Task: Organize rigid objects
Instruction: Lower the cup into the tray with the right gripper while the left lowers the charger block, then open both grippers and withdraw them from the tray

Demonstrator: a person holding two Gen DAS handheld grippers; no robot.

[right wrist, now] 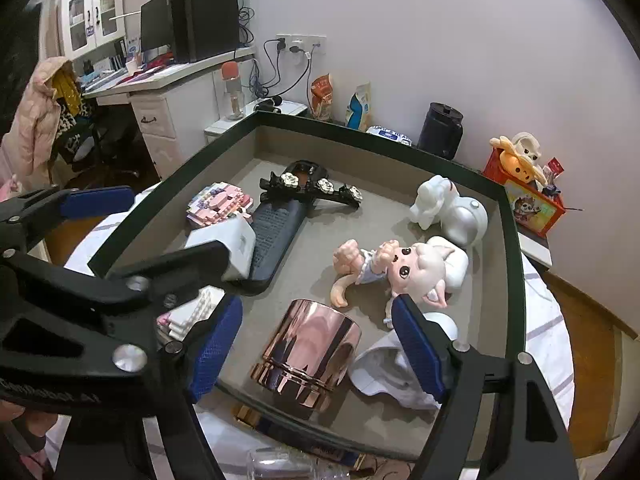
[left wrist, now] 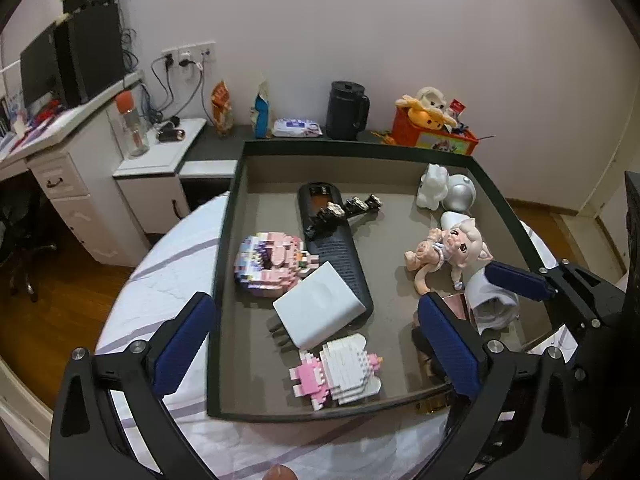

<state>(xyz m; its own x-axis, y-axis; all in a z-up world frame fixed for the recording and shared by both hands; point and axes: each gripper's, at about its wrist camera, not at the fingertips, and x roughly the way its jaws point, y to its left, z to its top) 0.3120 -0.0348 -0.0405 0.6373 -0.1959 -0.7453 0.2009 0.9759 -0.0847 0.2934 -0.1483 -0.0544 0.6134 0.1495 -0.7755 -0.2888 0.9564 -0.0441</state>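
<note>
While both grippers gape empty: tray contents.
Two brick-built figures, one glossy copper cup, one smooth cat doll; left gripper, right gripper.

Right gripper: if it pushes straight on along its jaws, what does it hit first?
Most likely the shiny rose-gold metal cup, lying on its side in the dark-rimmed tray. It sits right between the right gripper's open jaws, apparently untouched. Depth is uncertain through the fisheye.
</note>
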